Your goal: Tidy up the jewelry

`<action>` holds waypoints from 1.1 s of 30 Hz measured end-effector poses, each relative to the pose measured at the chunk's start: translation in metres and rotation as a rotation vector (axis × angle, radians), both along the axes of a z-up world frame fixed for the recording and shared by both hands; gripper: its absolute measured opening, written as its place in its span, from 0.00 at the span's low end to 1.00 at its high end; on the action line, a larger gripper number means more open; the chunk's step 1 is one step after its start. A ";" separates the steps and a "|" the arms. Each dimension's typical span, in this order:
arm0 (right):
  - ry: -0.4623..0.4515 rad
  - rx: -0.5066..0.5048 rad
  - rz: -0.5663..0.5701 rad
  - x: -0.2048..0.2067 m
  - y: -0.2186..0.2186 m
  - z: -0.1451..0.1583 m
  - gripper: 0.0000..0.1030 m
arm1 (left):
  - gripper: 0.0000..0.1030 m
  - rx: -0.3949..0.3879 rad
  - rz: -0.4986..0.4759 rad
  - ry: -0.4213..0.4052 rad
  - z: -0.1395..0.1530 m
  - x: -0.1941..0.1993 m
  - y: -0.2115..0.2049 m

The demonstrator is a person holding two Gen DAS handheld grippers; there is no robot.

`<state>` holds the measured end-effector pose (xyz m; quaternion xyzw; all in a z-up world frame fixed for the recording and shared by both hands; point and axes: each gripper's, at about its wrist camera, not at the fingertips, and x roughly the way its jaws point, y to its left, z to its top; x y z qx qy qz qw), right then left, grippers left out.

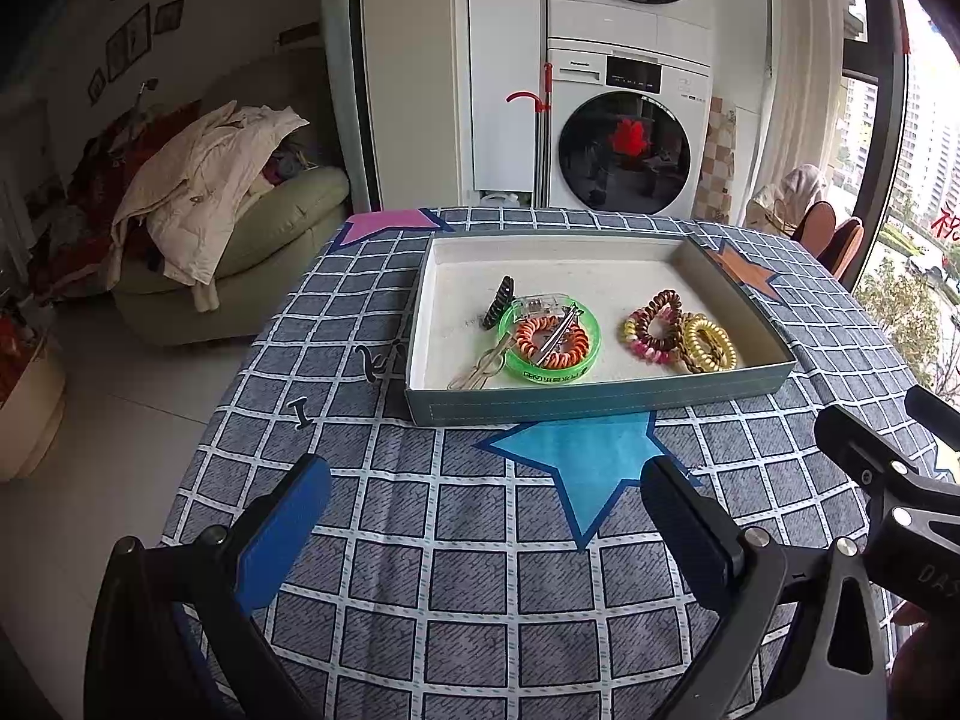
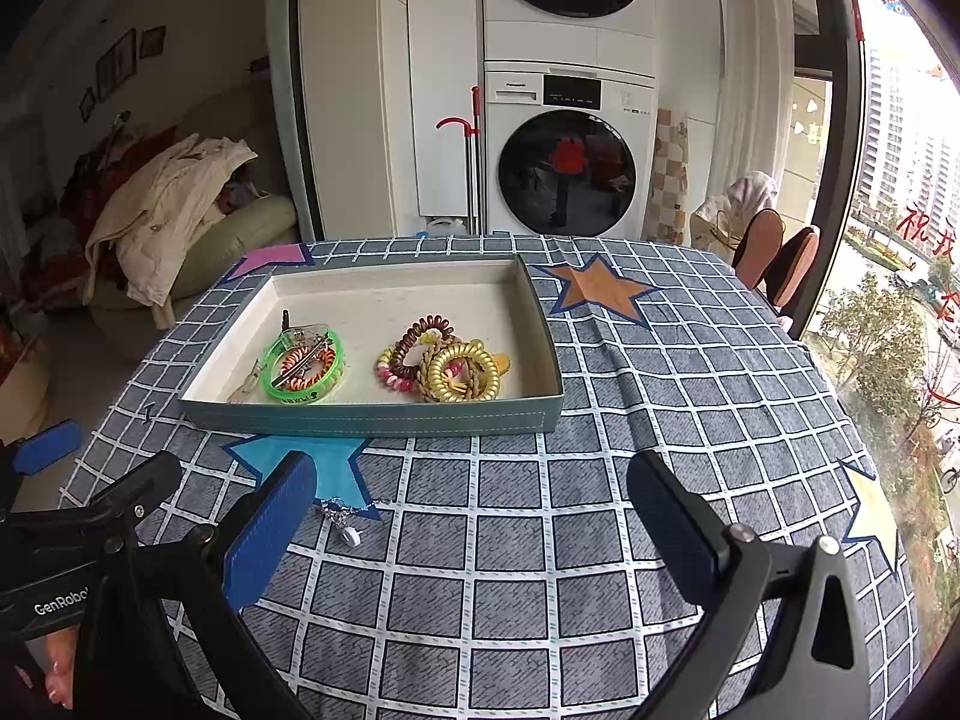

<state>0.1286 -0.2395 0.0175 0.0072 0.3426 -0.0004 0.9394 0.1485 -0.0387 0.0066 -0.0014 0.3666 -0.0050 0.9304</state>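
A shallow tray point(image 1: 600, 402) with grey-green outer walls and a white inside sits on a table covered by a blue checked cloth point(image 1: 480, 570) printed with coloured stars. In the left part of the tray lies a green ring point(image 1: 549, 343) with an orange coil tie point(image 1: 552, 341) inside it and a silver clip point(image 1: 561, 333) laid across both; a clear clip point(image 1: 540, 303) rests at the ring's far edge, a black claw clip point(image 1: 499, 302) stands just to its far left, and a pale metal clip point(image 1: 477, 373) lies at its near left. In the right part of the tray is a cluster of coil ties: a brown one point(image 1: 660, 318), a pink-and-yellow one point(image 1: 645, 348) and a gold one point(image 1: 711, 351), touching one another. Outside the tray, on the cloth near the blue star point(image 2: 324, 468), lies a small silver chain point(image 2: 342, 519) with a white round piece, just beside the right gripper's left finger. The left gripper point(image 1: 486, 528) hovers over the near cloth with its jaws wide apart and nothing between them. The right gripper point(image 2: 474, 516) is likewise wide apart and holds nothing. Beyond the table stand a stacked washer point(image 1: 627, 144) and dryer, and at far left a sofa point(image 1: 240, 240) piled with clothes.
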 end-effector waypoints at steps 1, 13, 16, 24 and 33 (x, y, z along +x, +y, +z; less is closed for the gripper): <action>0.000 0.001 -0.001 0.000 0.000 0.000 1.00 | 1.00 -0.001 -0.001 0.001 0.000 0.000 0.000; -0.001 0.000 0.001 0.000 0.000 0.001 1.00 | 1.00 0.006 0.011 0.006 -0.001 0.000 0.002; -0.001 0.000 0.001 0.000 0.000 0.001 1.00 | 1.00 0.010 0.009 0.008 -0.001 0.001 0.001; -0.001 0.000 0.001 -0.001 0.000 0.001 1.00 | 1.00 0.009 0.008 0.011 0.000 0.002 0.000; -0.002 -0.001 0.000 0.000 0.001 0.002 1.00 | 1.00 0.008 0.009 0.015 -0.001 0.002 -0.001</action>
